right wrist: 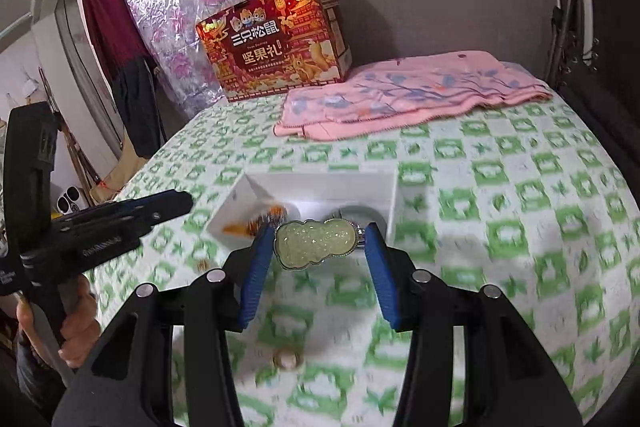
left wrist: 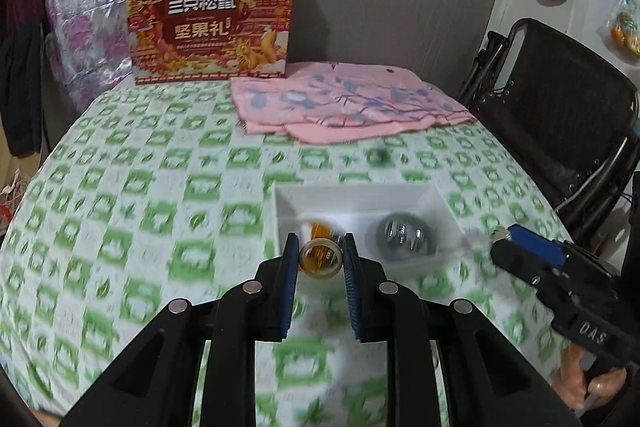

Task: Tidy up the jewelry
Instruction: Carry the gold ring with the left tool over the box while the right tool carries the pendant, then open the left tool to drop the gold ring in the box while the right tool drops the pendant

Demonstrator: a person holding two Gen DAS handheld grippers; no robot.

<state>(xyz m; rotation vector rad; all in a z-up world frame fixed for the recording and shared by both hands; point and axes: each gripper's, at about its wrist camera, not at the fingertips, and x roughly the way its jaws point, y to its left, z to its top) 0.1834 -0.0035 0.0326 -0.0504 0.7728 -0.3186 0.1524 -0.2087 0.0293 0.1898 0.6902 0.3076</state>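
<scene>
Status: task approx. midway, judged from layout. L gripper (left wrist: 320, 259) has its jaws clamped on an amber ring (left wrist: 320, 259), held upright w/ the hole facing the camera, just short of the near wall of the white tray (left wrist: 352, 193). R gripper (right wrist: 316, 247) has its jaws closed on a pale green gourd-shaped pendant (right wrist: 315, 241), lying crosswise between the blue pads (right wrist: 252, 281), also at the tray's near edge; a silver fitting shows at the pendant's right end. Tray contents so far: an orange beaded item (right wrist: 256, 221) in the left part and a grey bangle (left wrist: 404, 235) in the right part; both are motion-blurred, so exact type can't be confirmed, nor whether the tray has dividers. Remaining: both held pieces are not yet in the tray. One small gold-coloured ring (right wrist: 287, 361) lies loose on the green-check tablecloth (right wrist: 520, 187), near side of the tray, below the R gripper; a further small speck on the cloth left of the tray is too blurred to identify. Est. three pieces left to place, min. Background, not part of the job: folded pink cloth (left wrist: 352, 103) and red gift box (left wrist: 212, 23) at the far edge of the table, well apart from the tray.
</scene>
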